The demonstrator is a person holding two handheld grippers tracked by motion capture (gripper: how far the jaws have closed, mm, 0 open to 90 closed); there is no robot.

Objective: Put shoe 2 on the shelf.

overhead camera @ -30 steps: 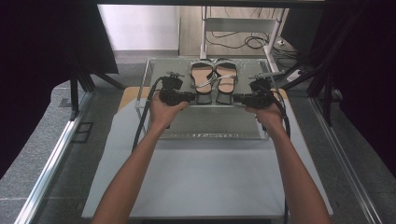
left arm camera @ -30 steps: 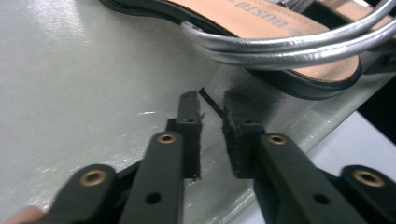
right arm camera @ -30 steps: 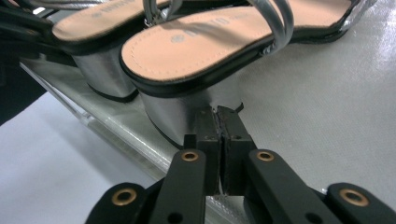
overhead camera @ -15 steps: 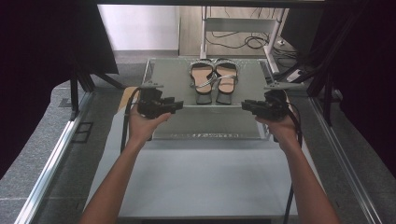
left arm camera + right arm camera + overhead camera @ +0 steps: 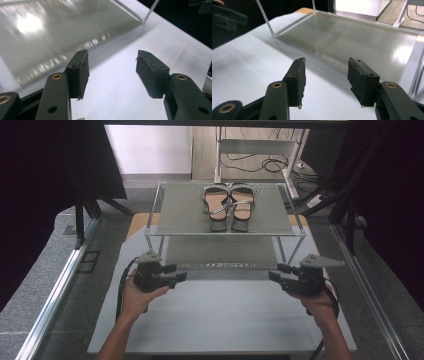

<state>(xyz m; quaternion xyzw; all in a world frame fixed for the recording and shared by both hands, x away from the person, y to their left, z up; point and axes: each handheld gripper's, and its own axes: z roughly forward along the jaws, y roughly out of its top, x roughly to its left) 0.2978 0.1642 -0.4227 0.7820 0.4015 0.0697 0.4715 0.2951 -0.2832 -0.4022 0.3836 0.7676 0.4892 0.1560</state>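
In front of the two-tier rack (image 5: 227,234), whose top shelf carries the pair of sandals (image 5: 229,205), the left gripper (image 5: 174,275) and right gripper (image 5: 276,273) hover empty over the white table (image 5: 220,320), jaws having just been opening and now apart, so a careless swing inward risks knocking the rack's thin legs and sliding the sandals off.

Left tool (image 5: 181,272), right tool (image 5: 274,272): jaws apart, empty.

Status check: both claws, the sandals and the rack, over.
Left claw and right claw open, empty, jaws just opened, low over the white tabletop. Sandals paired on the rack's top shelf, untouched. Nothing between claws and rack.
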